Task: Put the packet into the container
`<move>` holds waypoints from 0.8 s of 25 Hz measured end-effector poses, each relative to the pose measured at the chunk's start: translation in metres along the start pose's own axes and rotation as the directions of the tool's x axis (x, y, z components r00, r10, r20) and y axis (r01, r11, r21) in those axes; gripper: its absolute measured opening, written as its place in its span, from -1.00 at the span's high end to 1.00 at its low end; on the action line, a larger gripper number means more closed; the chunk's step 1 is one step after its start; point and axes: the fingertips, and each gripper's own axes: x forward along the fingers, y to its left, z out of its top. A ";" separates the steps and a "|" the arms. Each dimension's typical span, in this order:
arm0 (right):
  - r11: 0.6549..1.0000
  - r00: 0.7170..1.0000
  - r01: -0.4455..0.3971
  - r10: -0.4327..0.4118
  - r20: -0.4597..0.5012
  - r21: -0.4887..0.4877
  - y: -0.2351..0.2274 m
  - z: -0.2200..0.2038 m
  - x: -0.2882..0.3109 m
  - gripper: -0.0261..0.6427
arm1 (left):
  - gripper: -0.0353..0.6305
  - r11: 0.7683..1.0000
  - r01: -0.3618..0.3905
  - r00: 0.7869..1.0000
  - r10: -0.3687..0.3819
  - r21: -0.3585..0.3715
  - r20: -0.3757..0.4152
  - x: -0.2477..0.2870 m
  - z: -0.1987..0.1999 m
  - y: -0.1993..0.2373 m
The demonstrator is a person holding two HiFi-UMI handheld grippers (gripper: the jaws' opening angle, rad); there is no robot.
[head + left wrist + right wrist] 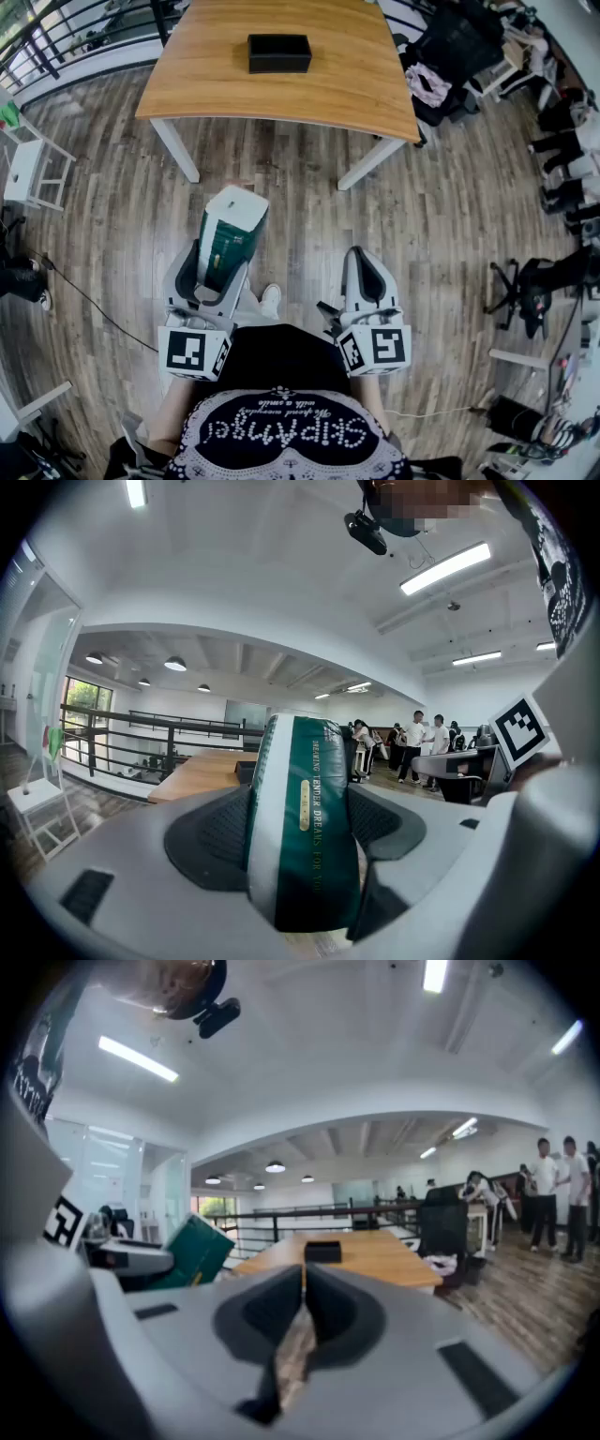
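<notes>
A green and white packet (228,238) stands between the jaws of my left gripper (217,251), which is shut on it; in the left gripper view the packet (305,827) fills the gap and both pads press its sides. The black container (279,52) sits on the wooden table (347,89) far ahead, well beyond both grippers. My right gripper (367,272) is held beside the left one, shut with nothing in it; its jaws meet at the tips in the right gripper view (304,1283). That view also shows the container (323,1251) and the packet (195,1252) off to the left.
I stand on a wood-plank floor (450,216) a few steps short of the table. A white stool (28,173) is at the left, chairs and bags (450,47) crowd the right of the table, and several people (553,1190) stand at the far right.
</notes>
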 end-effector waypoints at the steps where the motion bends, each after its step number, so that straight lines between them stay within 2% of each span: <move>1: 1.000 1.000 -0.001 0.001 -0.001 0.001 0.001 0.000 -0.001 0.81 | -0.15 1.000 0.000 1.000 0.000 0.001 0.000 -0.001 0.000 0.000; 20: 0.999 0.999 -0.036 0.036 0.014 0.000 0.005 0.001 -0.007 0.81 | -0.14 1.000 -0.009 1.000 0.009 -0.020 0.016 -0.006 0.006 -0.002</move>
